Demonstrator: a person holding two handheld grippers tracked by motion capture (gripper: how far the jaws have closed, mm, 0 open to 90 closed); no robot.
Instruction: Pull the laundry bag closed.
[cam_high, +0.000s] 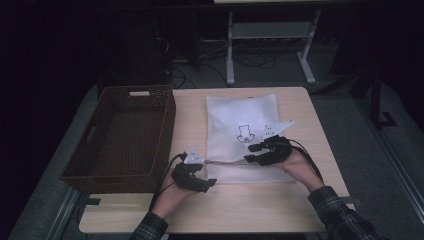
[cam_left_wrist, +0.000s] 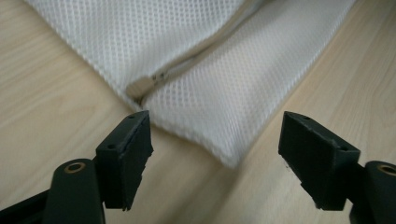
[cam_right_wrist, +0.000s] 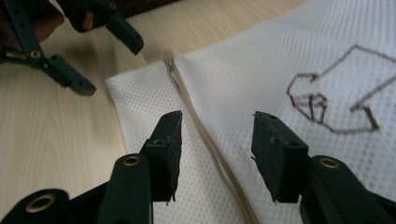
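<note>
Both claws, left and right, gape empty over the mesh bag.

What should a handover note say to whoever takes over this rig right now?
Left gripper: open, nothing between its jaws, just off the mesh bag's near-left corner, facing the zipper pull.
Right gripper: open, above the bag, jaws to either side of the zipper line, not pinching it.
Bag: flat on the table, zipper along its near edge, looks closed.
Basket: on the table, left of the bag.
Done: nothing visible yet.
Left: probably grip the pull, hold the bag down, then work the zipper.
</note>
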